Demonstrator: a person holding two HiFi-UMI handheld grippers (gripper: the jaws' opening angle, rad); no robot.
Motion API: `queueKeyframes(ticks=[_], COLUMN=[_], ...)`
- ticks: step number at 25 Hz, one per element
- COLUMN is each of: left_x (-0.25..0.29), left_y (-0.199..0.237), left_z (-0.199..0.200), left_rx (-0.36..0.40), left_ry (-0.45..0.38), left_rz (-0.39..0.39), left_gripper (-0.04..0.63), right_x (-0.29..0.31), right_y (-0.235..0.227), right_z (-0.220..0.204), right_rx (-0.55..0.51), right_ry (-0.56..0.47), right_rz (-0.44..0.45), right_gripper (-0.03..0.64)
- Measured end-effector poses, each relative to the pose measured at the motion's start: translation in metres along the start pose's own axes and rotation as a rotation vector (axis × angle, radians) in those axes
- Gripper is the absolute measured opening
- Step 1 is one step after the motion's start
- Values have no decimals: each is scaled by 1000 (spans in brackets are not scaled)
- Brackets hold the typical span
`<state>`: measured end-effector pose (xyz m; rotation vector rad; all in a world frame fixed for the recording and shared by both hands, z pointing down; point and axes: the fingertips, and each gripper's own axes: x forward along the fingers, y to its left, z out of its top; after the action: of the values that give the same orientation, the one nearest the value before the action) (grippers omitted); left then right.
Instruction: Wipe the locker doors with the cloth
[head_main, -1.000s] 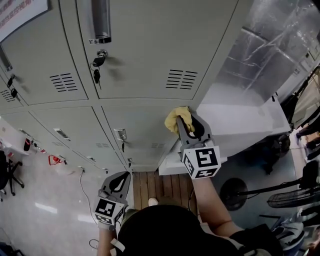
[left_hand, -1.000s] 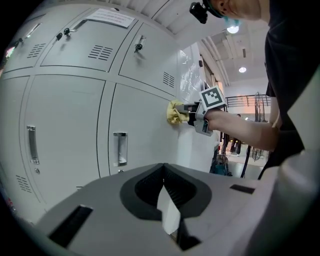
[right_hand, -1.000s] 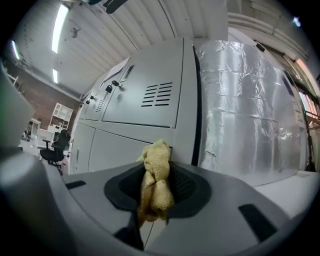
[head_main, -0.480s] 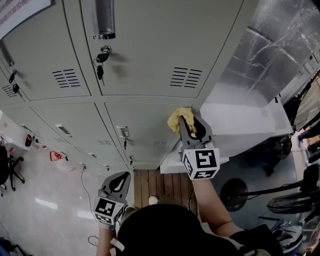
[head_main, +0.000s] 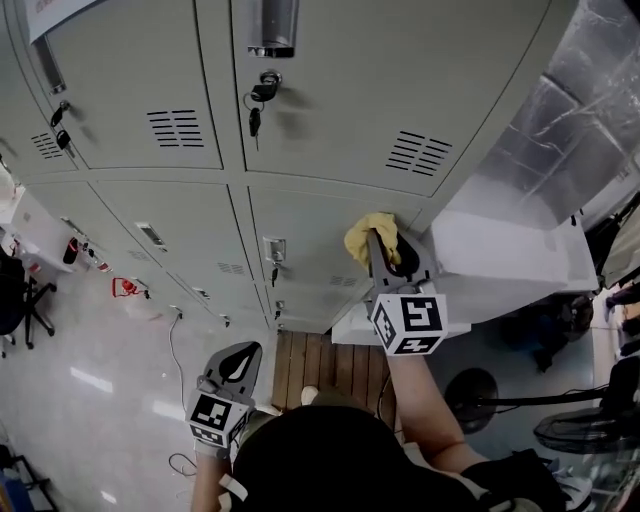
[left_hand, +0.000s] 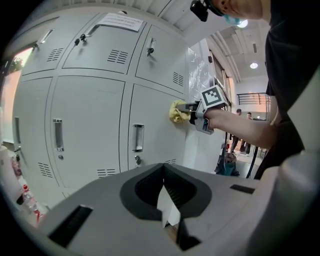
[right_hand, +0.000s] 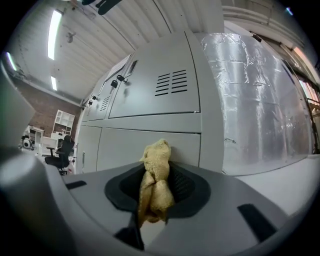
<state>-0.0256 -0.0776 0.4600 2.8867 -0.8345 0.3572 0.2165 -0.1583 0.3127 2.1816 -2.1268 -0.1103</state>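
At the top right corner of the grey metal middle-row locker door (head_main: 310, 225), the bunched yellow terry cloth (head_main: 366, 238) sits pressed to the panel, just under the seam with the upper vented locker door (head_main: 400, 90). From the left gripper view the cloth (left_hand: 176, 111) looks to touch the door face, though contact is hard to confirm.

The right gripper (head_main: 380, 250) has its jaws clamped on the cloth. The right gripper view shows the wad (right_hand: 154, 182) filling the gap between them and sticking out past the tips.

The left gripper (head_main: 250, 348) hangs low near the person's body, well apart from the lockers. Its jaws are together with nothing in them (left_hand: 164, 197).

Step in hand, as judged: wiping this door, only its corner reached so far.

To do it well:
- Lead with the cloth tip so only fabric meets the paint, never the hard jaw ends.
- Hold firm, even pressure.
- The wad is narrow, so overlapping side-to-side passes are needed to cover the panel.
- Sweep leftward toward the metal pull handle with lock (head_main: 273, 248), then slow and work around it so the cloth does not snag or pull out.
- Stay short of the silver foil-wrapped surface (head_main: 560, 120) just right of the lockers.
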Motion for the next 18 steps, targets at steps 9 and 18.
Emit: queueKeyframes(ticks=[9,18], left_x=[-29,-52], left_y=[14,28], left_z=[-13,-22], left_rx=[-28,-52], left_ry=[5,4], left_rz=[74,135], left_gripper=[8,8], right_x=[9,17], right_y=[20,40], right_z=[1,5], right_rx=[-7,-20], right_ry=[-18,-46], right_rz=[5,10], right_gripper=[106,106])
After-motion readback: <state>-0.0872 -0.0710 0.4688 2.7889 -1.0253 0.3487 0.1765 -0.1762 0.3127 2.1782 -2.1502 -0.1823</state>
